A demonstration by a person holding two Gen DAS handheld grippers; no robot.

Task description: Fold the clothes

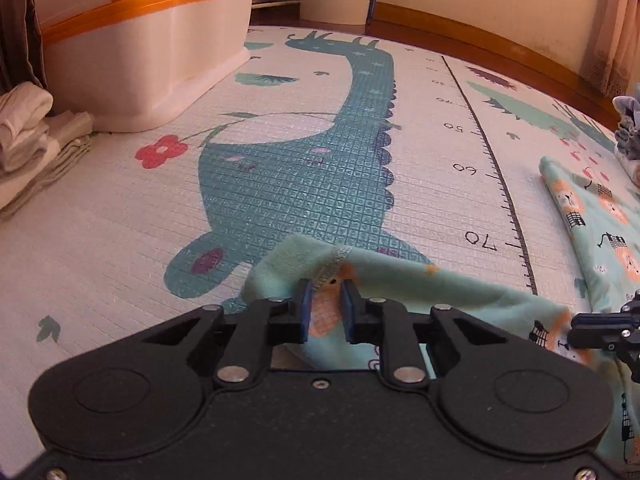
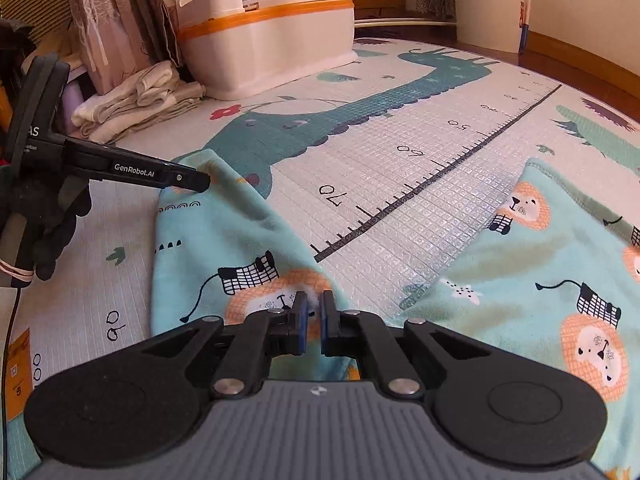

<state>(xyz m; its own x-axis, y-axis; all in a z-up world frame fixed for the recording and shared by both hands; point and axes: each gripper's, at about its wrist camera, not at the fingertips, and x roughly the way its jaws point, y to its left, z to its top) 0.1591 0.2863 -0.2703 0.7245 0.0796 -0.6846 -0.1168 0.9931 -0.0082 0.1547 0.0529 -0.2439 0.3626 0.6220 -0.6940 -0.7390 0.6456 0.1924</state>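
Left gripper point(image 1: 327, 294) low over the mat point(image 1: 132, 216), jaws pinching a raised corner of the garment point(image 1: 400, 276), a mint cloth printed with orange lions. Blue pads point(image 1: 307, 308) sit either side of a fold of fabric, with its hemmed edge poking up just beyond them. From the right wrist view, that same left gripper point(image 2: 200, 182) reaches in from the left, tip touching the garment's point(image 2: 216, 240) far corner, a gloved hand point(image 2: 56, 220) gripping its handle.

Right gripper point(image 2: 314, 312) is on the near edge of that same flap, jaws nearly together with cloth caught between the blue pads point(image 2: 302, 320). So both ends of one flap are held, lifted a little off the mat point(image 2: 400, 184).

The rest of the garment spreads out to the right, flat across the mat, past the printed ruler line point(image 2: 436, 180). Far left, a stack of folded pale clothes point(image 2: 136, 100) lies beside a white tub point(image 2: 272, 48) with an orange band. A white bucket point(image 2: 488, 4) stands at the far wall.
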